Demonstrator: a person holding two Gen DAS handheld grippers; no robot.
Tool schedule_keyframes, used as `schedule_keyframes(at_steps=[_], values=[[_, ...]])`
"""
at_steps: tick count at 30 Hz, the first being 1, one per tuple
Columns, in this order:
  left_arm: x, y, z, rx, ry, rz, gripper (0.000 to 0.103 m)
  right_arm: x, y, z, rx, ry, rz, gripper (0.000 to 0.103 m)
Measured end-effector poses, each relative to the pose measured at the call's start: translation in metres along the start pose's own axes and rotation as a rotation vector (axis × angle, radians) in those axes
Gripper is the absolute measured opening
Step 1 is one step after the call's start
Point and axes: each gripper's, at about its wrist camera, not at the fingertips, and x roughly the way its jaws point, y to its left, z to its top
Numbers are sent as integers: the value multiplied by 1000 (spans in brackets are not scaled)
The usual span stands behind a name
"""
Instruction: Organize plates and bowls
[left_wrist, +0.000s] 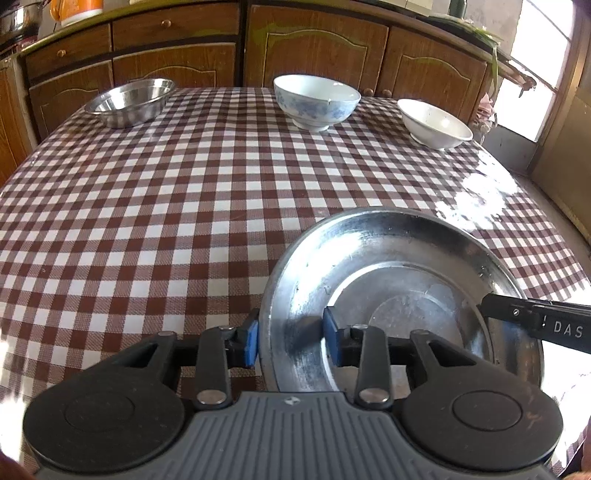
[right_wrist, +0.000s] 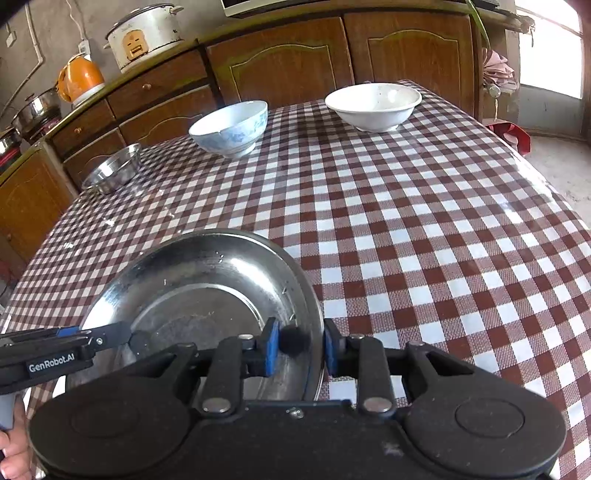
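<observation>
Steel plate (left_wrist: 388, 280) is the closest thing, sitting at the near edge of the checked surface (left_wrist: 184, 221), and both claws are on it. Left claw (left_wrist: 291, 341) has narrowed onto the plate's left rim, one blue pad outside the lip and one inside on the sloped wall; right claw (right_wrist: 301, 345) does the same on the opposite rim. Looks like the pads are pressing the metal on both sides, so I'd call it a two-sided pinch. I can't tell if the plate is off the cloth yet. My guess on handling: thin stamped steel, light, stiff, won't break, but slick and a bit scuffed, and the flared rim gives the pads only a narrow slanted bite, so it could pivot or slip if one side lets go. The rim is really the only place to take it, since the middle is a flat recessed disc. The cloth is glossy, probably plastic-coated, so things should slide on it easily. Farther back there's a small steel bowl (left_wrist: 129, 101) at the far left, a blue-patterned china bowl (left_wrist: 316, 100) on a foot in the middle, and a plain white bowl (left_wrist: 436, 123) on the right, wide and shallow. The two ceramic ones are likely heavier and chippable. All three stand well apart along the far edge.
</observation>
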Motion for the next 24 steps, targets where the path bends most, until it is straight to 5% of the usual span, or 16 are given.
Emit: schedule_keyframes(at_steps=[24], values=[[-38, 31, 55, -51, -79, 69, 36, -13, 55, 70, -102, -73, 58, 32]])
